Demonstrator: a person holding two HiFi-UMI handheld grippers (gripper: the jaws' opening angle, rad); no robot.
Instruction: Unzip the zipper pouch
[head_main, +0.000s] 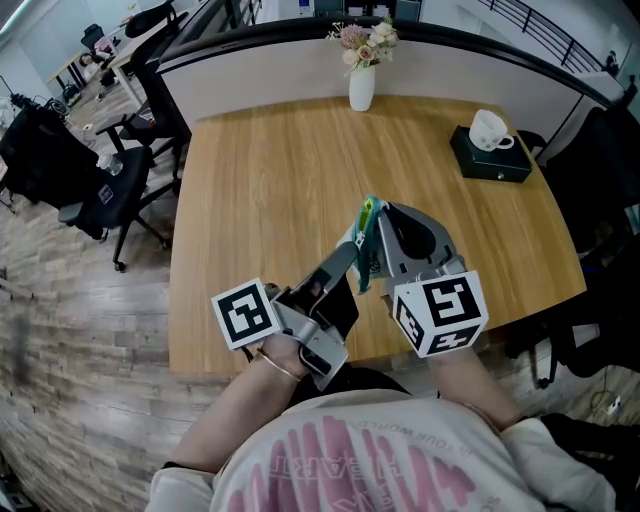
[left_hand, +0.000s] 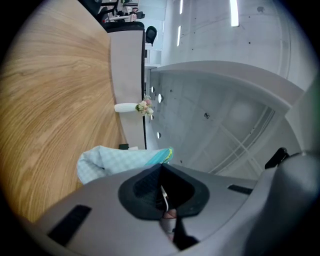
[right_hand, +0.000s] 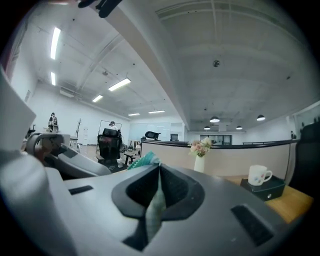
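Note:
I hold a small zipper pouch (head_main: 366, 238) of pale blue checked cloth with a teal edge in the air between both grippers, above the front part of the wooden table (head_main: 270, 170). My left gripper (head_main: 350, 262) comes in from the lower left, and its jaws are shut on a thin white zipper pull (left_hand: 164, 196); the pouch (left_hand: 112, 162) hangs out past the fingertips. My right gripper (head_main: 377, 240) is shut on the pouch's cloth (right_hand: 156, 207), which is pinched flat between the jaws, with the teal edge (right_hand: 145, 161) sticking out beyond them.
A white vase of flowers (head_main: 362, 82) stands at the table's far edge. At the right side sits a black box (head_main: 490, 160) with a white mug (head_main: 489, 128) on it. Office chairs (head_main: 105, 190) stand on the floor to the left.

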